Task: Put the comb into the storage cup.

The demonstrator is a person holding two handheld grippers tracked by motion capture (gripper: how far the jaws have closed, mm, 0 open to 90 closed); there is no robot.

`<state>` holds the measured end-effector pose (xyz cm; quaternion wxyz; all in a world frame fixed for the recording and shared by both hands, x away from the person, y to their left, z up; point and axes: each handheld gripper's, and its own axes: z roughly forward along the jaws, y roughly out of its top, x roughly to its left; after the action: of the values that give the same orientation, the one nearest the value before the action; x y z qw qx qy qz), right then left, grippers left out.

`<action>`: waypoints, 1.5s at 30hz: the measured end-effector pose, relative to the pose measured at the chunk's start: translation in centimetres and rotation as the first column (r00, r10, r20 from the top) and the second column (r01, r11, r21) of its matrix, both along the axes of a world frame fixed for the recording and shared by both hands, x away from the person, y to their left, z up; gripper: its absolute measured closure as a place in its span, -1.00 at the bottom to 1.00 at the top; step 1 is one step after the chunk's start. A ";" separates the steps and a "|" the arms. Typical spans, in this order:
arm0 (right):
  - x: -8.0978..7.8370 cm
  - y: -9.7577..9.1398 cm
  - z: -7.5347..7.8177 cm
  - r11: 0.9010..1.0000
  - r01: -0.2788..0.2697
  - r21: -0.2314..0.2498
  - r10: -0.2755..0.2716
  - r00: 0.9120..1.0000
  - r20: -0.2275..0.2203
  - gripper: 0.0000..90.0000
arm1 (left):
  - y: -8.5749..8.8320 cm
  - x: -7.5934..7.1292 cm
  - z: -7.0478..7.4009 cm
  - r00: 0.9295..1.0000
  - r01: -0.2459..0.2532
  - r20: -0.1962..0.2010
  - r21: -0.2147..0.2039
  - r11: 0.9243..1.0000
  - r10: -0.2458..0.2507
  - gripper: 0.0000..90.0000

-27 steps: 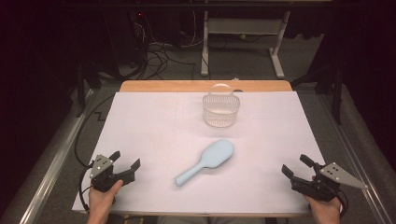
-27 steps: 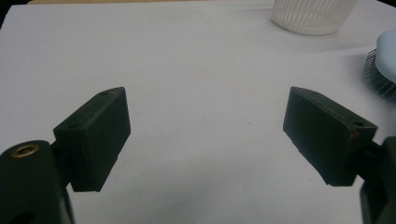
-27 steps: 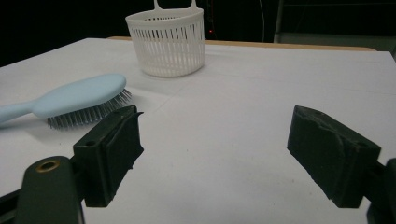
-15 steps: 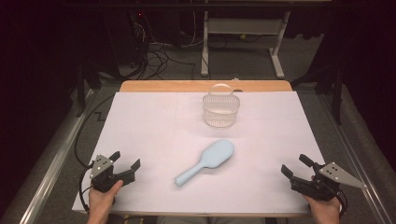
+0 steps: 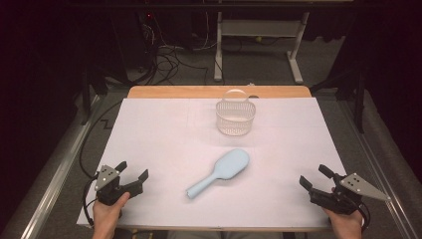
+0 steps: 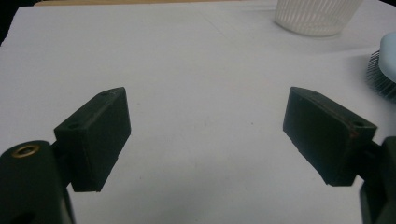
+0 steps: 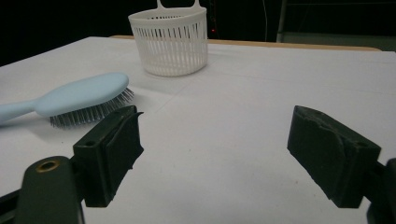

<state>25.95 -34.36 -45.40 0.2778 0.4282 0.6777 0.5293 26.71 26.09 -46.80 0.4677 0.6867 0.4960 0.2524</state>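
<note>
Just in front of the white basket (image 5: 235, 117), a light-blue hairbrush (image 5: 219, 172) is laid bristles-down, handle angled toward the left gripper (image 5: 133, 176). Left and right gripper (image 5: 313, 176) are held wide, empty.

- White sheet (image 5: 164, 149) spread over wooden table (image 5: 219, 91); wood bare along far edge
- Grey floor (image 5: 259, 69) beyond; tangled cables (image 5: 169, 55); white desk frame (image 5: 259, 35)
- Dim, dark surroundings
</note>
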 end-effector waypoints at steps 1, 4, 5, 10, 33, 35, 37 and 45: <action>0.0 0.0 0.0 1.000 0.000 0.000 0.000 1.000 0.000 -0.61 | 0.0 0.0 0.0 1.000 0.001 0.002 0.001 1.000 -0.001 -0.65; 0.0 0.0 0.0 1.000 0.000 0.001 0.000 1.000 0.001 -0.61 | -0.2 -0.1 0.1 1.000 0.013 0.005 0.014 1.000 -0.013 -0.63; 0.0 0.0 0.0 1.000 0.000 0.001 0.000 1.000 0.001 -0.61 | -0.2 -0.1 0.1 1.000 0.013 0.005 0.014 1.000 -0.013 -0.63; 0.0 0.0 0.0 1.000 -0.008 -0.001 0.008 1.000 0.002 -0.61 | -0.3 -0.1 0.3 1.000 0.020 0.014 0.021 1.000 -0.021 -0.59; -0.1 0.1 0.0 1.000 -0.013 -0.008 0.012 1.000 -0.003 -0.61 | -1.2 0.2 1.3 0.998 0.054 0.039 0.023 0.998 -0.055 -0.65; -0.1 0.1 0.0 1.000 -0.014 -0.008 0.014 1.000 -0.004 -0.61 | -1.3 0.2 1.4 0.998 0.054 0.041 0.024 0.998 -0.055 -0.65; -0.1 0.2 0.0 1.000 -0.016 -0.012 0.016 1.000 -0.002 -0.60 | -1.6 0.2 1.4 0.997 0.059 0.045 0.037 0.998 -0.061 -0.65; 0.0 0.2 0.0 1.000 -0.019 -0.012 0.019 1.000 -0.003 -0.60 | -2.5 0.3 1.5 0.994 0.093 0.051 0.054 0.994 -0.096 -0.65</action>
<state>25.90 -34.18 -45.44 0.2744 0.4210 0.6852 0.5272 27.04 23.55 -45.29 0.4744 0.7141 0.4435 0.2611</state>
